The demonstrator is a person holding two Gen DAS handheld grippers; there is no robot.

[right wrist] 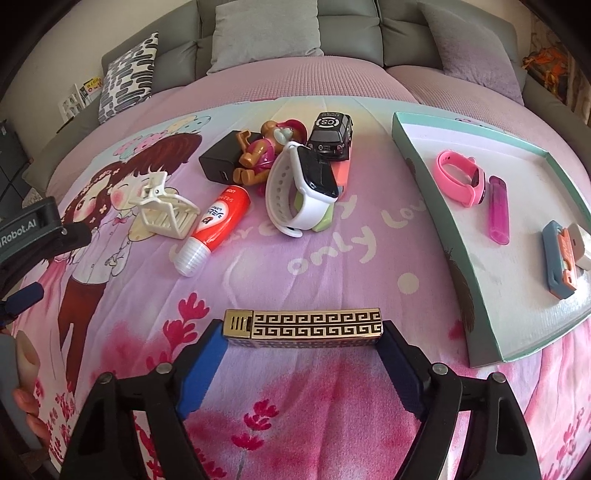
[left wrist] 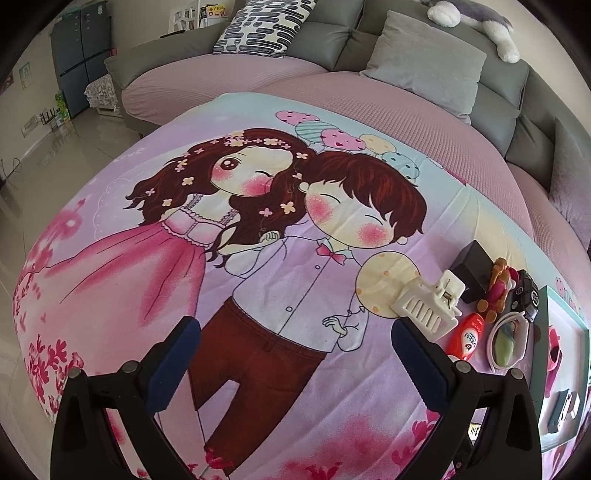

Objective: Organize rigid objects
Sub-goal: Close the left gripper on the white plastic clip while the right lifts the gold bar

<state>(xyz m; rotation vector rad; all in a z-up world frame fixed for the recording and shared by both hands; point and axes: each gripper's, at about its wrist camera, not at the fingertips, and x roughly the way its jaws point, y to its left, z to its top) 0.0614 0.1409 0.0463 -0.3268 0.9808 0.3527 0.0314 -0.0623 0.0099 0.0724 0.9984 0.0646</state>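
A grey sofa (right wrist: 258, 33) with a pale cushion (right wrist: 264, 35) and a black-and-white patterned pillow (right wrist: 127, 75) backs a wide seat covered in a pink-purple cover (right wrist: 295, 85). Over this lies a cartoon blanket (right wrist: 332, 266) printed with a girl and a boy.

In the right wrist view, the right gripper (right wrist: 301, 354) has its blue-padded fingers (right wrist: 201, 373) closed against the two ends of a gold lighter (right wrist: 306, 326) with a black key pattern. The lighter lies crosswise between them, low over the blanket at 6 o'clock.

At 12 o'clock a heap of small things sits on the blanket. A white smartwatch (right wrist: 299, 188) stands on edge with its dark face up. Behind it lie a brown toy dog (right wrist: 266, 147) in a pink hat, a black toy car (right wrist: 330, 136) and a black charger block (right wrist: 219, 160). At 10 o'clock of the watch lie a red and white tube (right wrist: 216, 225) and, just beside it, a cream hair claw clip (right wrist: 164, 212).

At 2 o'clock lies a shallow teal-rimmed box lid (right wrist: 417, 166). Inside it sit a pink wristband watch (right wrist: 460, 177), a magenta lighter (right wrist: 498, 210) close beside it, and, well apart toward the lid's near right corner, a blue-and-orange object (right wrist: 561, 258) that I cannot identify.

The left gripper (left wrist: 295, 343), seen from its own camera, hovers over the printed boy. Its fingers (left wrist: 173, 362) are spread wide with nothing between them. The same heap appears at 3 o'clock, with the clip (left wrist: 424, 302) nearest.
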